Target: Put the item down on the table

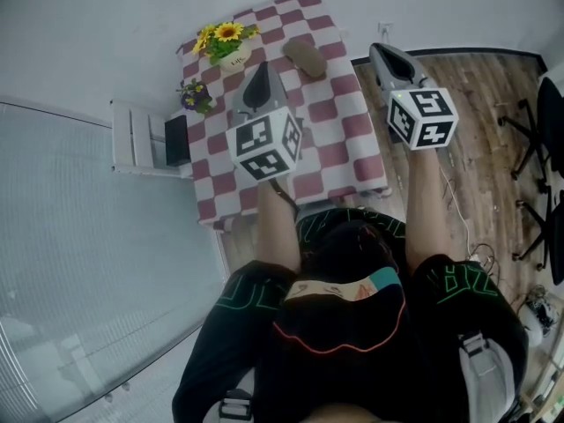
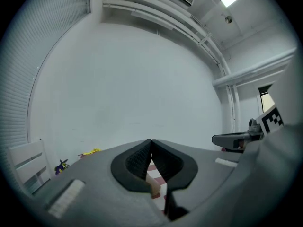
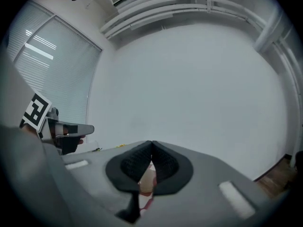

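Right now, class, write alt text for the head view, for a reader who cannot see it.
Seen from above, a person in black holds out the left gripper and right gripper, jaws shut and empty, toward a table with a red-and-white checked cloth. A brown oblong item lies on it near sunflowers.

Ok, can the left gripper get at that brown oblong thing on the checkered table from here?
Probably yes. The brown item lies bare on the checkered cloth, just right of the left gripper, with nothing between them. Its jaws are shut and empty, so they must open first.
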{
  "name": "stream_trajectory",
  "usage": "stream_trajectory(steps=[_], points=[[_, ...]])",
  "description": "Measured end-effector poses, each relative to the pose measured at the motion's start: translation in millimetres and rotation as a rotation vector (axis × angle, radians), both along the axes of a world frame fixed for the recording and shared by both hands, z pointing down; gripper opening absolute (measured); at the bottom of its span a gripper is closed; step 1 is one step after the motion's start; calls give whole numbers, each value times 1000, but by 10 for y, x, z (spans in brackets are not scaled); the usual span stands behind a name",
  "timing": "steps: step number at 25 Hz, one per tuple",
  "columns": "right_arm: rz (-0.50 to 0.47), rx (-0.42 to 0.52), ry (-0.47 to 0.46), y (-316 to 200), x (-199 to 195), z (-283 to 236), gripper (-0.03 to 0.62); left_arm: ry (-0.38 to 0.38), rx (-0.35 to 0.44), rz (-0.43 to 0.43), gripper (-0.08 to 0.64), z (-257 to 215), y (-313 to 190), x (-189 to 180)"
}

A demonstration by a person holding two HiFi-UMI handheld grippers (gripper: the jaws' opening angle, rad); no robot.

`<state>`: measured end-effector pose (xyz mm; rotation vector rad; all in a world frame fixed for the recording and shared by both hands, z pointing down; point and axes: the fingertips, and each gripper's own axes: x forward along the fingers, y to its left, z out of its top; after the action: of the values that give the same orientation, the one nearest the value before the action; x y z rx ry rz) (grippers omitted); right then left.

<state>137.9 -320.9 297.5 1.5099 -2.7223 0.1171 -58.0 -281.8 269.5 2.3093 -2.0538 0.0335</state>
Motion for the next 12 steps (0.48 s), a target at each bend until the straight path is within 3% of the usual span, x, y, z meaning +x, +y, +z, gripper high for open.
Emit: stream_trajectory(steps=[12], points=[[-14, 31, 20, -88, -66, -85, 3, 11, -5, -8, 9, 33, -104, -70]])
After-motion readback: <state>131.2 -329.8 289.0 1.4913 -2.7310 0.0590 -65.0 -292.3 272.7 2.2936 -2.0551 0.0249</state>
